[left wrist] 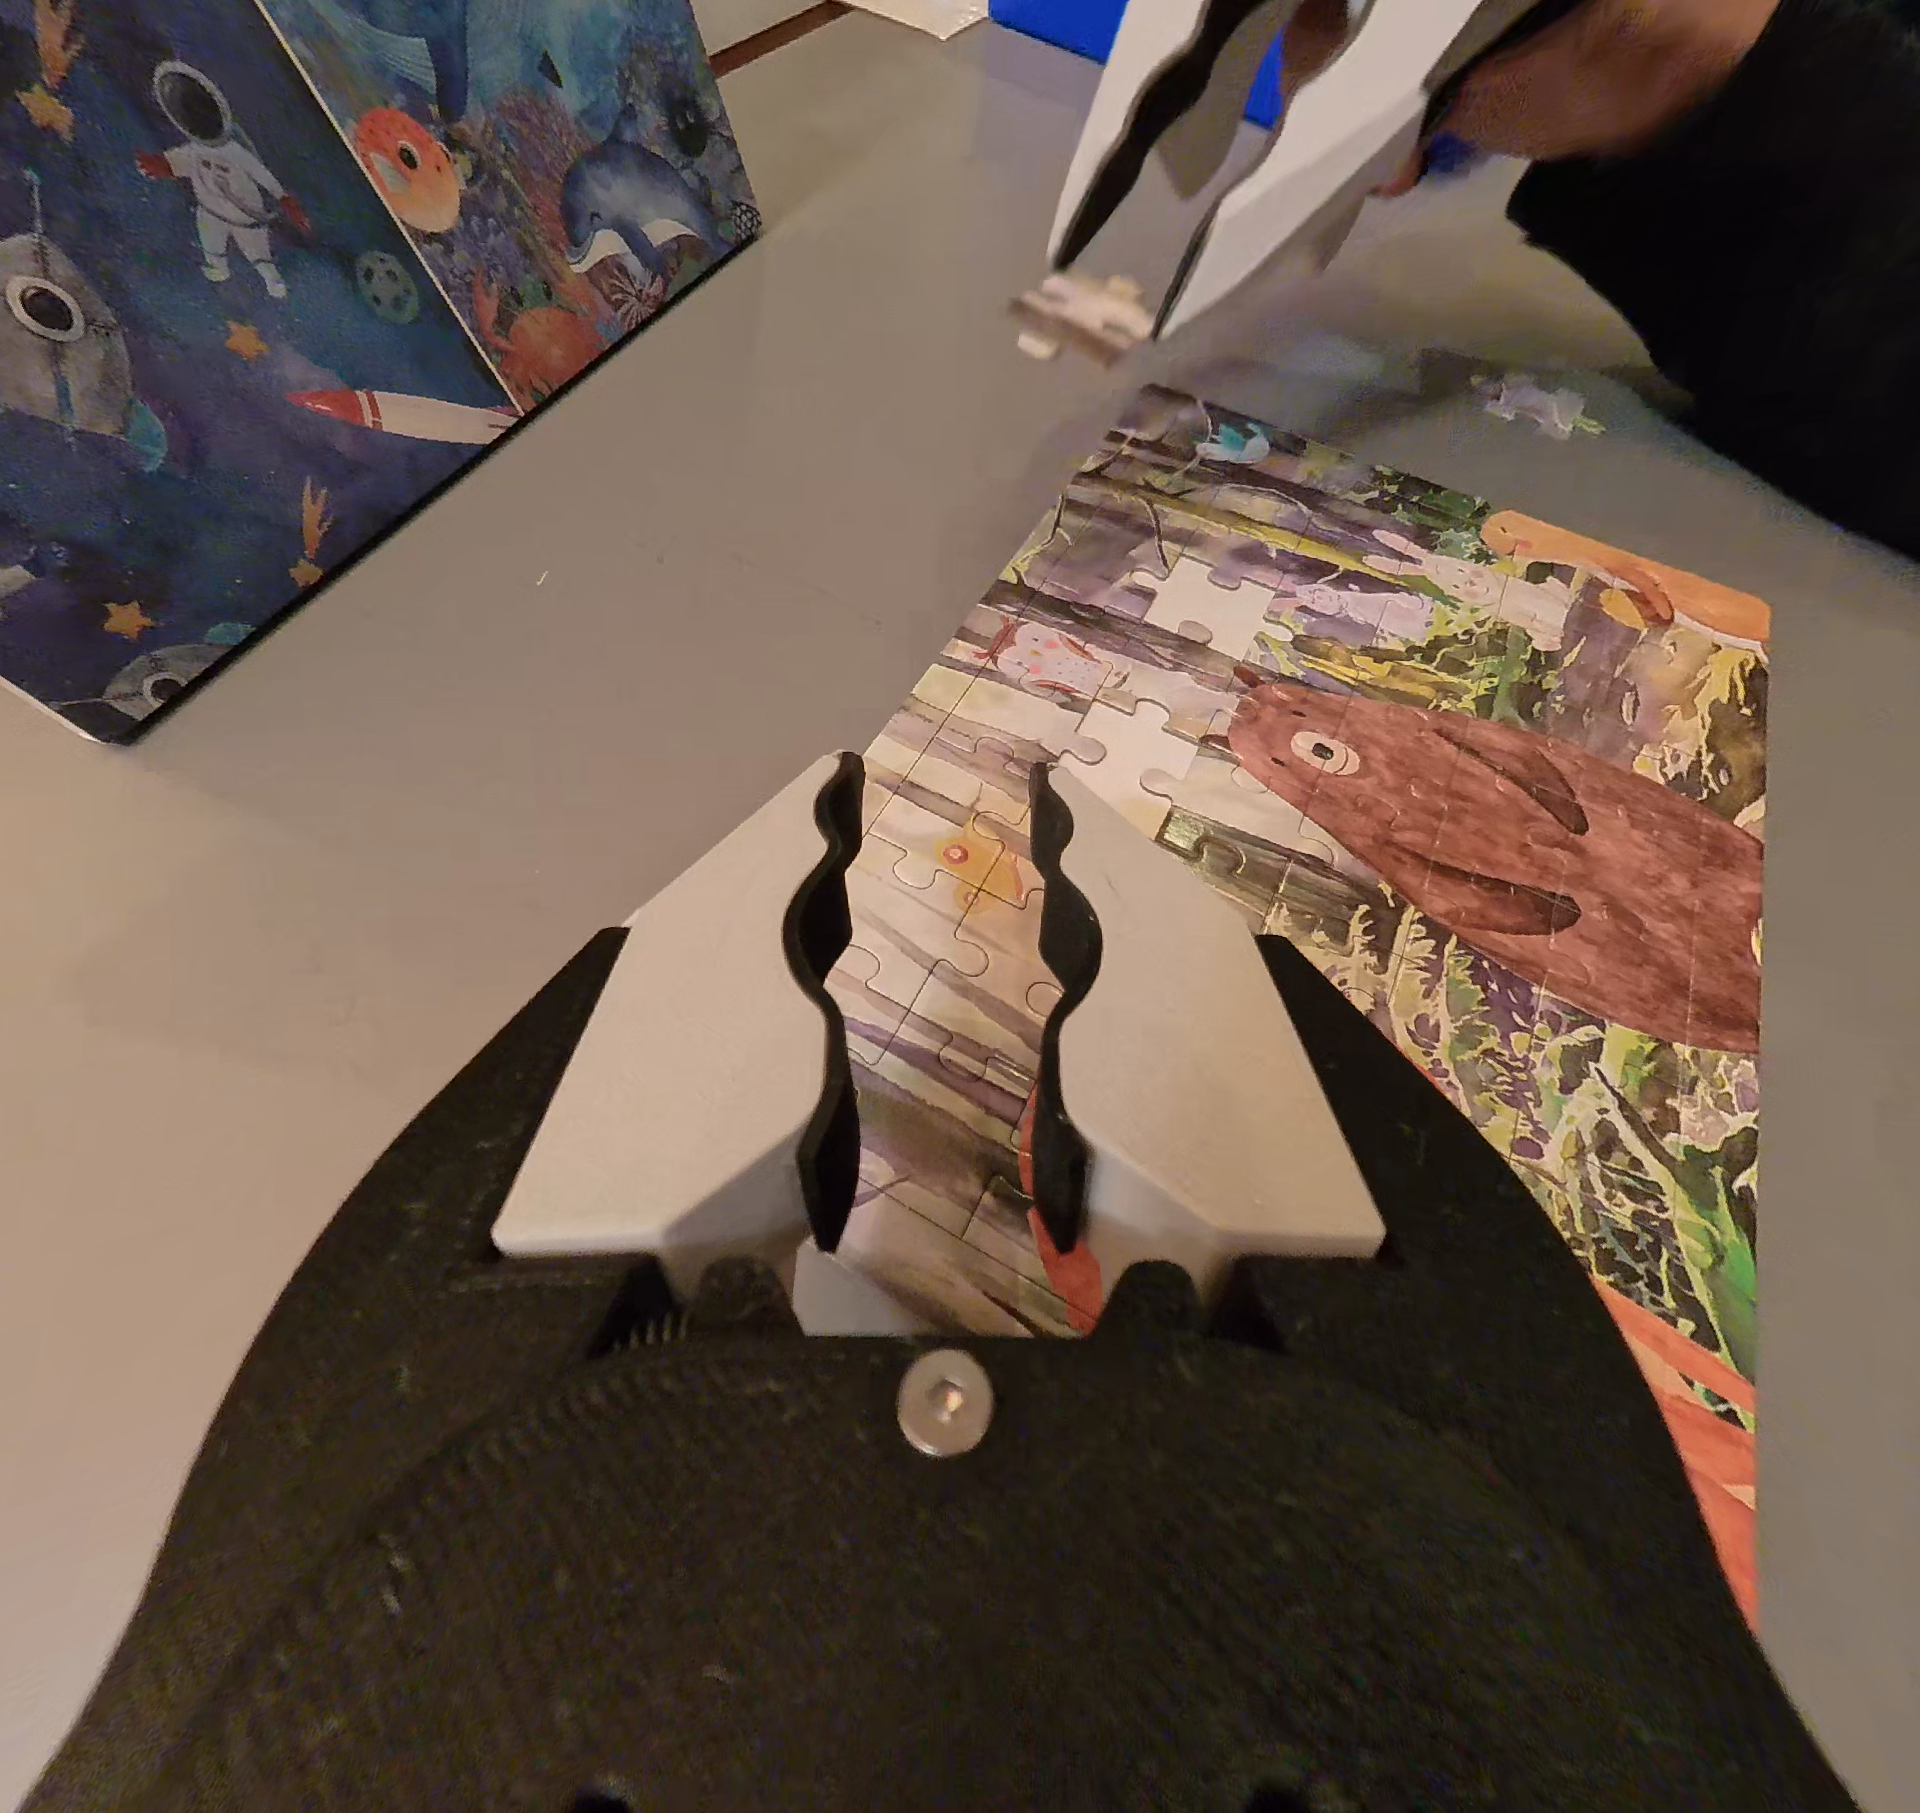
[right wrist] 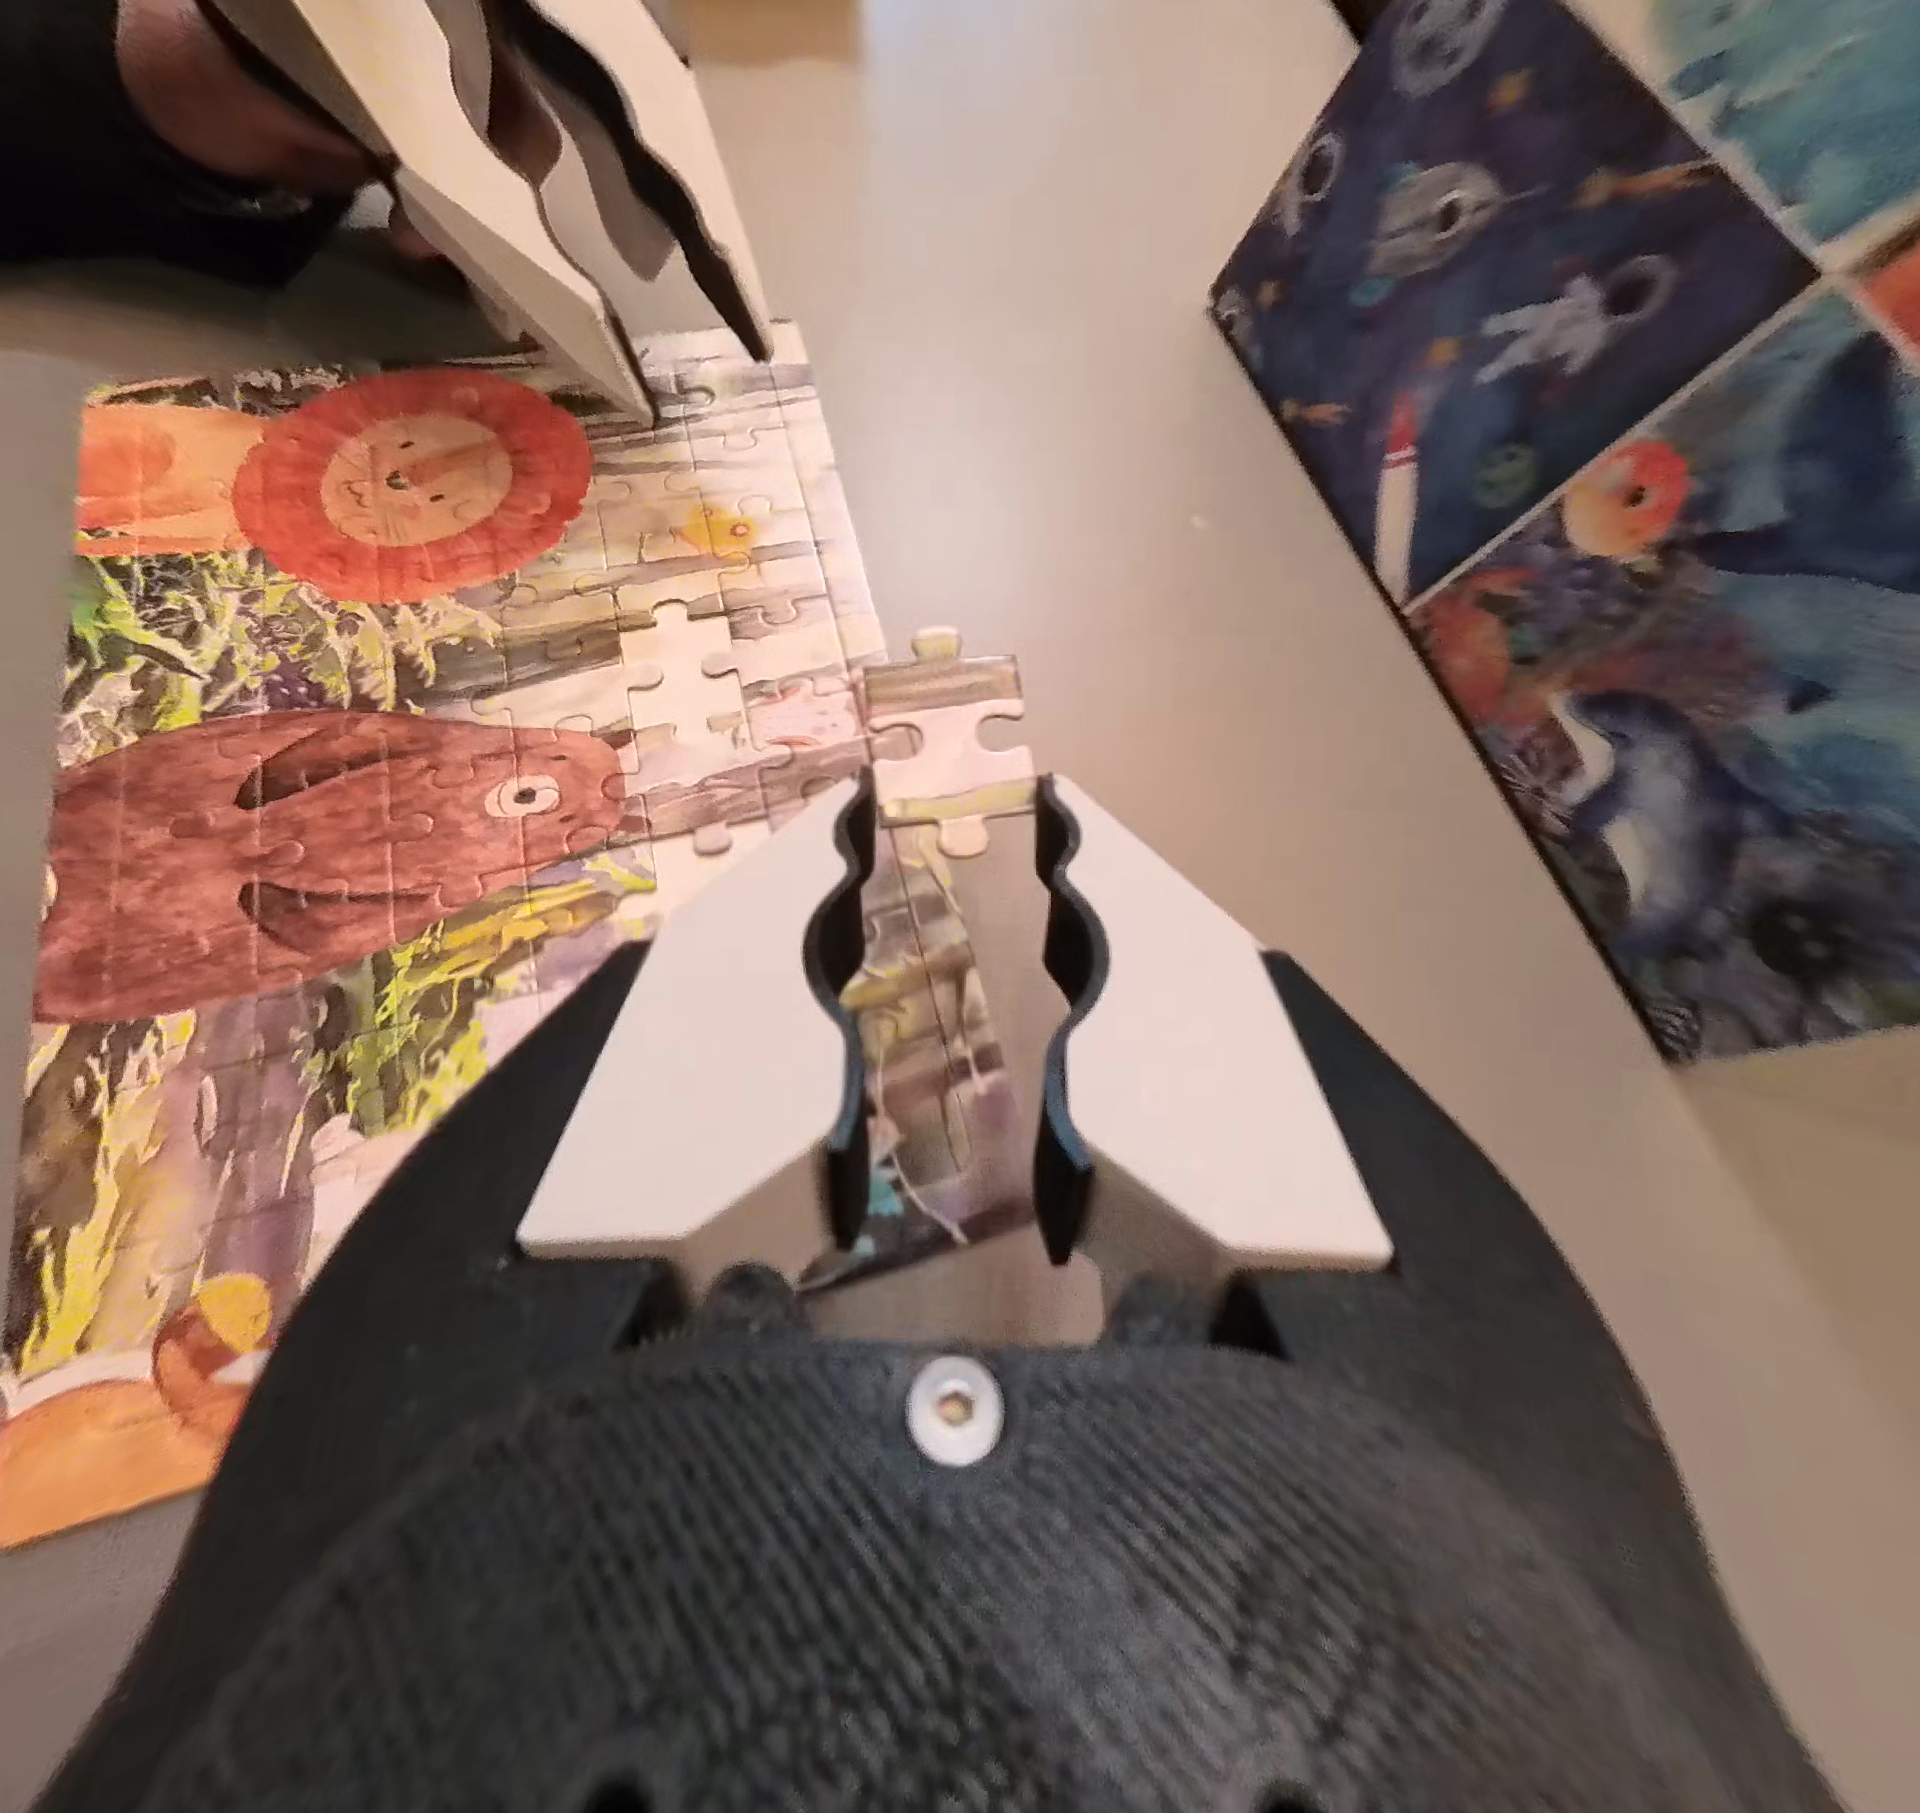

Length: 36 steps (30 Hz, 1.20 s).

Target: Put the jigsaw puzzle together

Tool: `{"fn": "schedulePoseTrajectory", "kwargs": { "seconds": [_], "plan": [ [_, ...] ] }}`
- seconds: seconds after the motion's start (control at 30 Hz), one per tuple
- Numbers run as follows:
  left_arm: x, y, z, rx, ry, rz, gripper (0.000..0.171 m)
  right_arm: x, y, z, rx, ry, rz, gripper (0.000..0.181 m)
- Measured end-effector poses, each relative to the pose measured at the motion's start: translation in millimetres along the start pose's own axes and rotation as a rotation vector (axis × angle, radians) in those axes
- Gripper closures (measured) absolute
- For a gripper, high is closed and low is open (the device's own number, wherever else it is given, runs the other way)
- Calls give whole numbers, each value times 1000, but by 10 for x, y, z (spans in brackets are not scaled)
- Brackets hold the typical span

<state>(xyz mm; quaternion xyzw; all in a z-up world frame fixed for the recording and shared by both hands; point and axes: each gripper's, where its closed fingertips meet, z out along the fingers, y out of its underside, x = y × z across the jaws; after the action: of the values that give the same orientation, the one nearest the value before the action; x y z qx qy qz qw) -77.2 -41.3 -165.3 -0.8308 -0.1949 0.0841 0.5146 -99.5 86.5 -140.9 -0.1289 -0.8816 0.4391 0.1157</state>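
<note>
In the left view, my left gripper (left wrist: 945,776) is hovering part-open and empty, the puzzle (left wrist: 1455,828) lying under its tips. In the right view, my right gripper (right wrist: 951,792) is gaping narrowly, a loose piece (right wrist: 951,724) lying just ahead of its tips, touching the puzzle's (right wrist: 343,724) edge.

We are seeing warm, fairly dim indoor light giving the grey table (left wrist: 520,828) a soft sheen, with no hard shadows. Wide-angle distortion is bending both views at the edges. Motion blur is smearing the right gripper (left wrist: 1117,293) in the left wrist view and the illustrated box (right wrist: 1621,537) in the right wrist view.
</note>
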Motion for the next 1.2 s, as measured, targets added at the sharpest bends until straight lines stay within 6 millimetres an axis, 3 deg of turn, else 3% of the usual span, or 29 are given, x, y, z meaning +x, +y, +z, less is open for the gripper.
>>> {"fn": "schedulePoseTrajectory", "kwargs": {
  "seconds": [0.17,0.77,0.87,1.2],
  "plan": [
    [-5,4,4,-4,2,-6,141,12,134,-161,4,40,17,152],
    [-15,8,8,-7,4,-17,141,-81,233,-124,-25,25,22,153],
    [-14,9,8,-8,3,-15,141,-104,242,-117,-34,23,8,168],
    [-12,12,10,-10,3,-16,141,-97,294,-105,-36,27,40,160]
  ]
}}
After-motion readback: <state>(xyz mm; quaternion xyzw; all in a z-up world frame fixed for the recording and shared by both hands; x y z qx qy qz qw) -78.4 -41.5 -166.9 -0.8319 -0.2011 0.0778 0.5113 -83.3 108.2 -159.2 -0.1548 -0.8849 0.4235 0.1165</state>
